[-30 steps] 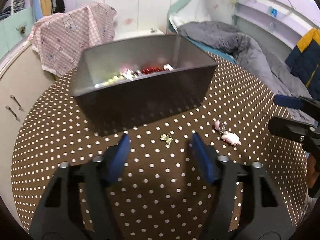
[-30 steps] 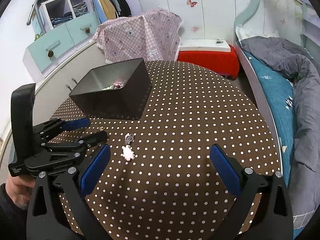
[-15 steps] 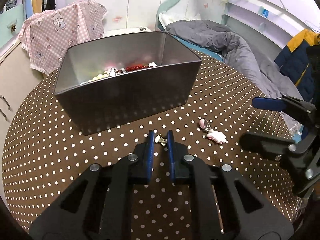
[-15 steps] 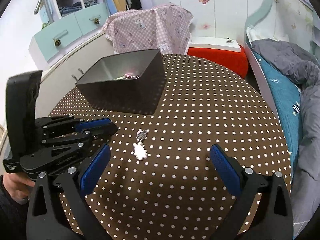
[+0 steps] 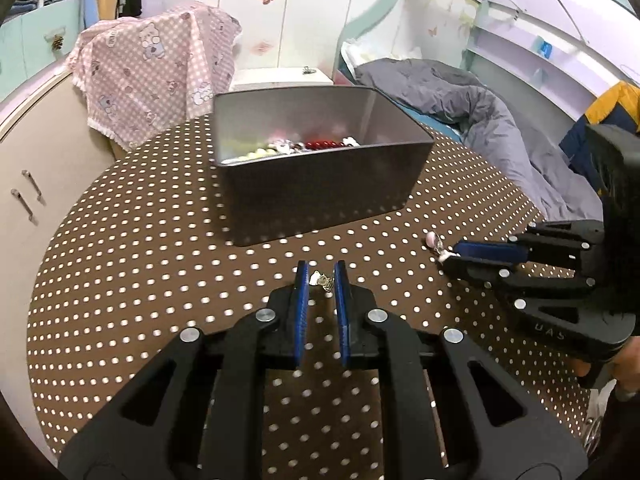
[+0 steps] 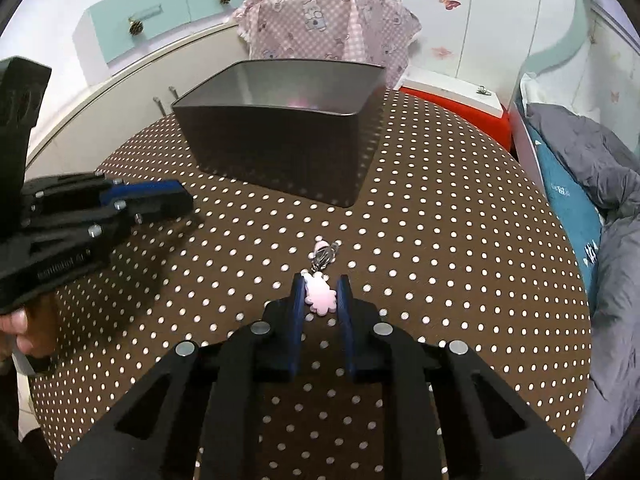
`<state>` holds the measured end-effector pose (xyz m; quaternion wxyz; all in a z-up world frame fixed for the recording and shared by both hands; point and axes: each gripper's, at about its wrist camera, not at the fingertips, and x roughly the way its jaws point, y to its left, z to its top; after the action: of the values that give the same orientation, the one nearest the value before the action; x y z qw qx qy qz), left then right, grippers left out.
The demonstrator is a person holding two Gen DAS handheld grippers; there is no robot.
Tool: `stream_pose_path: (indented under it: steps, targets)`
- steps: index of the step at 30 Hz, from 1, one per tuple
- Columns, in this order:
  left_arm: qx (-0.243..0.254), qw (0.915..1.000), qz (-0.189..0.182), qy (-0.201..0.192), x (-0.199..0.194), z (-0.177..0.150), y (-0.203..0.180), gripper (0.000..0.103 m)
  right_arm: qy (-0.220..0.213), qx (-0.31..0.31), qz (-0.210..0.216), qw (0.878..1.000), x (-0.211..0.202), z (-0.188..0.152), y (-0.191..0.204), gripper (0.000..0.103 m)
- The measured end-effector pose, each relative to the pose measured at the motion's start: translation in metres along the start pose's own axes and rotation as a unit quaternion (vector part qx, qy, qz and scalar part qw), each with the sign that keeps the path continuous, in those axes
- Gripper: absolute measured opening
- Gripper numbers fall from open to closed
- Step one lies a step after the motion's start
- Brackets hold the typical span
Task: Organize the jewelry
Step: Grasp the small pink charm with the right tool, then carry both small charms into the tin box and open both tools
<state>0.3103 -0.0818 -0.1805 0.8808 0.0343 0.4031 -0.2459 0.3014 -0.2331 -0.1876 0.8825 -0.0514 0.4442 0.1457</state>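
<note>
A dark metal box [image 5: 320, 184] holding beads and other jewelry stands on the brown dotted table; it also shows in the right wrist view [image 6: 280, 136]. My left gripper [image 5: 321, 276] is shut on a small gold and white charm [image 5: 322, 280] just above the cloth. My right gripper [image 6: 320, 290] is shut on a pink keychain charm [image 6: 320, 296] lying on the table, its metal clasp [image 6: 323, 256] pointing toward the box. The right gripper also shows in the left wrist view [image 5: 452, 258], and the left gripper in the right wrist view [image 6: 180, 200].
The round table [image 6: 440, 240] has a brown white-dotted cloth. A pink checked cloth [image 5: 156, 76] hangs behind the box. A bed with a grey duvet [image 5: 460, 96] lies to the right, cream cabinets [image 5: 28, 184] to the left.
My right gripper has moved in and shut on the pink charm. My left gripper, which shut on the gold charm half a second ago, has drawn back slightly with it.
</note>
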Motion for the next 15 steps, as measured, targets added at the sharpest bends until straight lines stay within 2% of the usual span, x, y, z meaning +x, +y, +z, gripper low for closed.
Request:
stream_pose_path:
  steps: [7,15]
  targets:
    - [-0.007,0.9999,0.0,-0.015,-0.013,-0.001,0.006,0.013,-0.017,0.002,0.014,1.0,-0.022,0.007,0.004,0.014]
    - [-0.016,0.9982,0.012,-0.056,-0.045,0.012,0.015,0.013,-0.072,-0.005,0.032,0.997,-0.07,0.034,0.002,0.014]
